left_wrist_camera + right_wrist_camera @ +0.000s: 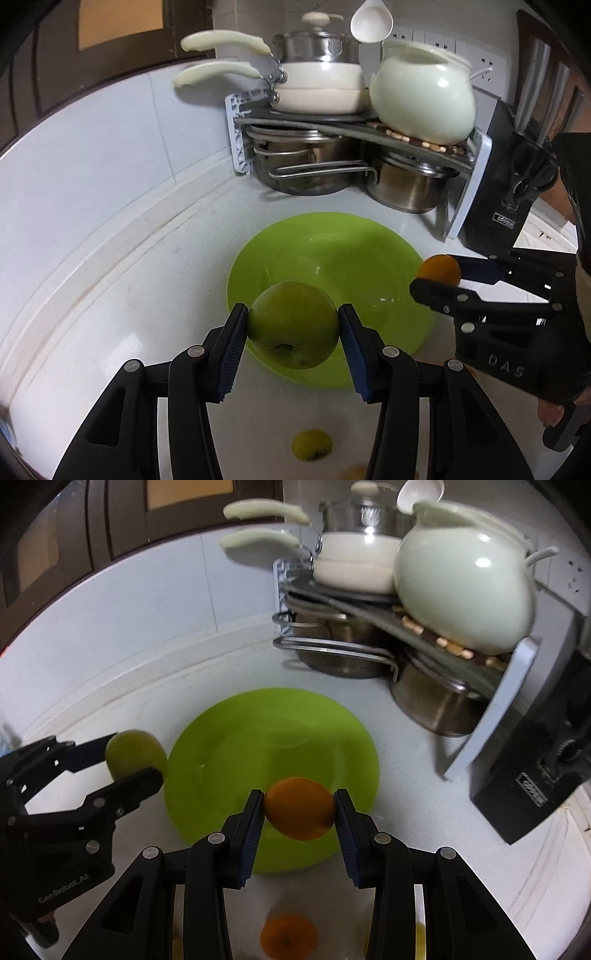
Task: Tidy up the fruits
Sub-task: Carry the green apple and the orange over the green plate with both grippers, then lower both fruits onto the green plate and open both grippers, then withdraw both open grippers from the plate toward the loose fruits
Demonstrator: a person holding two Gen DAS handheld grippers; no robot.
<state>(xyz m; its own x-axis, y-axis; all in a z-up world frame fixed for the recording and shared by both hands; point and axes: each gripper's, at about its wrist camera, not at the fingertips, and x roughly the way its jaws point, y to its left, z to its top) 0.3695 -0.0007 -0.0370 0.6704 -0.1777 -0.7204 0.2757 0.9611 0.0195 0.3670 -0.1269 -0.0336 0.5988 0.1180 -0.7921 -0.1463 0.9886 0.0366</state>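
A: What did the left gripper (293, 325) hold?

B: A green apple (293, 325), pinched between its 2 blue pads (231, 350). The jaws stood partly apart, closed on the fruit's sides, and the apple hung above the near edge of the green bowl (332, 254).

A: And the right gripper (299, 808)?

B: It clamped an orange (299, 808) the same way, jaws a little narrower, pads touching both sides. The orange hung over the near part of the bowl too.

A: Was the bowl holding anything?

B: Nothing showed inside it in either view. It sat on the white counter (110, 295) near the back corner, in front of the pot rack (351, 129).

A: What did one view give that the other did not?

B: The left wrist view showed the right gripper from the side, at the bowl's right edge, with part of a hand (554, 413) behind it. It also showed a second green fruit (312, 445) on the counter below the jaws. The right wrist view showed the left gripper at the bowl's left edge, and a second orange (288, 938) on the counter below. A yellowish fruit (421, 941) peeked out beside a finger there; I could not tell what it was.

A: The count, then?

B: 2 grippers, 1 bowl, 2 oranges, 2 green fruits, 1 unclear yellowish piece. On the rack: 2 white-handled pans (317, 85), 1 pale jar (424, 99), 2 steel pots (306, 166) underneath. A black knife block (498, 192) stood to the right of the rack.
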